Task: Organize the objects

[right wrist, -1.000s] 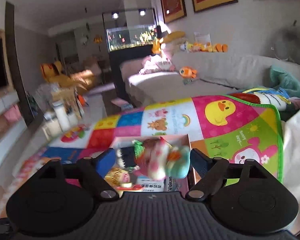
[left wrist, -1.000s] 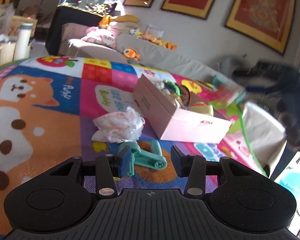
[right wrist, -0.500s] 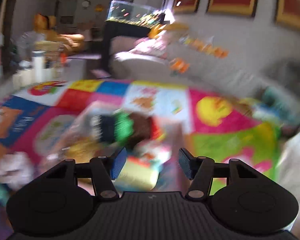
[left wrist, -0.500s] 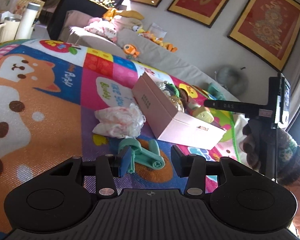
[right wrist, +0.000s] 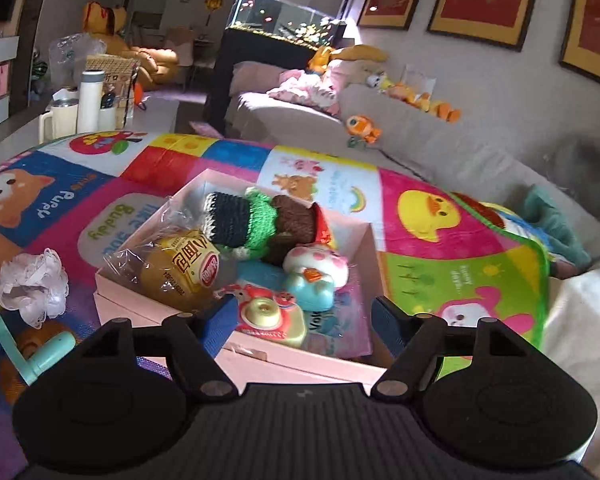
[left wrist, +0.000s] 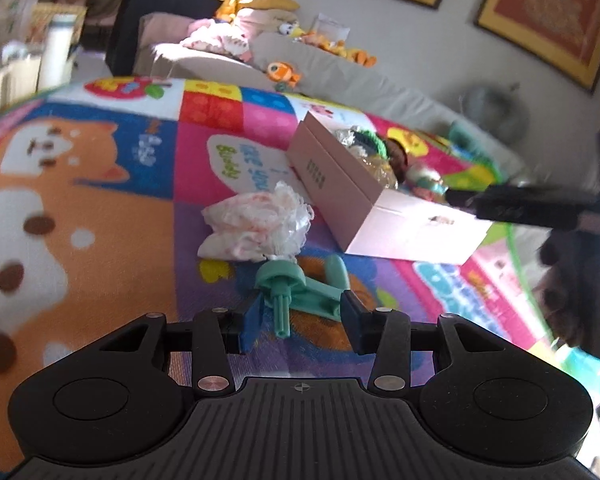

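Observation:
My left gripper (left wrist: 302,320) rests low over the play mat with its jaws apart. A teal plastic crank toy (left wrist: 300,288) lies on the mat between the blue pads, and I see no pad pressing on it. Beyond it lies a crumpled white-and-pink lacy bundle (left wrist: 260,224). My right gripper (right wrist: 302,320) hovers at the near edge of the open pink box (right wrist: 260,356); its jaws are opening with nothing between them. A pink-and-teal squishy toy (right wrist: 316,276) lies in the box beside a red toy camera (right wrist: 264,316), a knitted doll (right wrist: 260,220) and a wrapped yellow snack (right wrist: 180,272).
The colourful play mat (right wrist: 440,216) covers the surface. A grey sofa (right wrist: 440,152) with plush toys runs behind it, and a fish tank (right wrist: 284,24) stands at the back. Bottles and a jug (right wrist: 80,108) stand at the far left. A person's dark knit sleeve (left wrist: 560,280) is at right.
The right gripper let go of the pink-and-teal toy, which now lies in the box, and sank toward the box's near edge. The left gripper edged forward around the teal toy.

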`<action>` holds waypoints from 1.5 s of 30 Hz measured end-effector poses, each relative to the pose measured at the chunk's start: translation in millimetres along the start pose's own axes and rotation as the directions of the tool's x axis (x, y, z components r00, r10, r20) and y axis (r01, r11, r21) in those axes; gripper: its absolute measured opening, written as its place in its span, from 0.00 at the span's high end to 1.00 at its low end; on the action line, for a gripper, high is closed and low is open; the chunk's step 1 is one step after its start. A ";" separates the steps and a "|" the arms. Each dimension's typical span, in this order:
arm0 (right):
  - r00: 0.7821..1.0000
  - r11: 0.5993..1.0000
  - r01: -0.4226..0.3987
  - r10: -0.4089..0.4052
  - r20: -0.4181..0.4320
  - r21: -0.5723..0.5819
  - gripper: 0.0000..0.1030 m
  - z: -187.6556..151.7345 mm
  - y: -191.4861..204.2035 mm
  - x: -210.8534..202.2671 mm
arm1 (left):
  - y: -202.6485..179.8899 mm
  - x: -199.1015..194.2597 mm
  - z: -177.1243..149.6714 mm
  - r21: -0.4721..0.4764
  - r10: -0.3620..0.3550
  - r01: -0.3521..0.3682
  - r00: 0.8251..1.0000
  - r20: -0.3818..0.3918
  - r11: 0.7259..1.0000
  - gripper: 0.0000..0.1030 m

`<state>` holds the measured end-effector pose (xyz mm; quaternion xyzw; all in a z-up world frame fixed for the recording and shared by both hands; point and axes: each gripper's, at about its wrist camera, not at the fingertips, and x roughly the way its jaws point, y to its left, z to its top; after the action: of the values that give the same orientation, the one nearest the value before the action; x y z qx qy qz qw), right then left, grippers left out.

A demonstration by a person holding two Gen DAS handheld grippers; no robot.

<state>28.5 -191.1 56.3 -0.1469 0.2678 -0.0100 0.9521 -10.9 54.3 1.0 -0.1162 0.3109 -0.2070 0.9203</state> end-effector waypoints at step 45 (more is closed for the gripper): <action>0.966 0.924 -0.204 0.243 -0.084 0.322 0.01 -104.9 -12.9 -47.7 | -31.2 -1.5 42.8 0.133 0.206 -0.209 0.978 0.040 0.969 0.56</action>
<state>-65.4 -227.5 -1.2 0.0372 0.3358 0.0477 0.9400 4.9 31.0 45.9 -0.0223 0.2947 -0.1290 0.9466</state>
